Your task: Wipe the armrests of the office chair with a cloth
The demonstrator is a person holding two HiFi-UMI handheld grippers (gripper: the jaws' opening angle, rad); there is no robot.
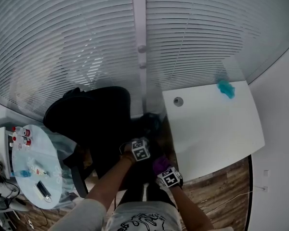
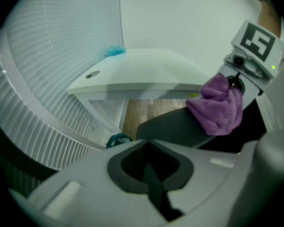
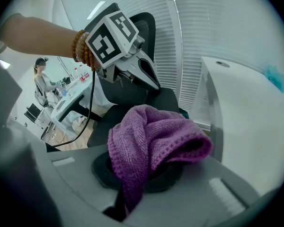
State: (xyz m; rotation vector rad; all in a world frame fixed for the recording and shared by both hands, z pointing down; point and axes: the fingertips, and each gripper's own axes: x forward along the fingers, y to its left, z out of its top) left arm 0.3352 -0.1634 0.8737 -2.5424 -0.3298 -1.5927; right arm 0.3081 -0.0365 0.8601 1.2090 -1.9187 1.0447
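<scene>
The black office chair (image 1: 94,117) stands in front of the blinds. My right gripper (image 1: 166,173) is shut on a bunched purple cloth (image 3: 149,138), which hides its fingertips. In the left gripper view the purple cloth (image 2: 218,104) rests on the near end of a dark grey armrest pad (image 2: 168,126), with the right gripper (image 2: 236,84) behind it. My left gripper (image 1: 140,150) hovers just left of the right one over the chair. Its pointed jaws (image 3: 149,77) are together with nothing in them, a little above and beyond the cloth.
A white desk (image 1: 216,129) stands right of the chair, with a blue cloth (image 1: 226,88) at its far edge. A round glass table (image 1: 33,167) with small bottles is at the left. A person sits in the background (image 3: 42,82). A teal object (image 2: 116,139) lies on the wooden floor.
</scene>
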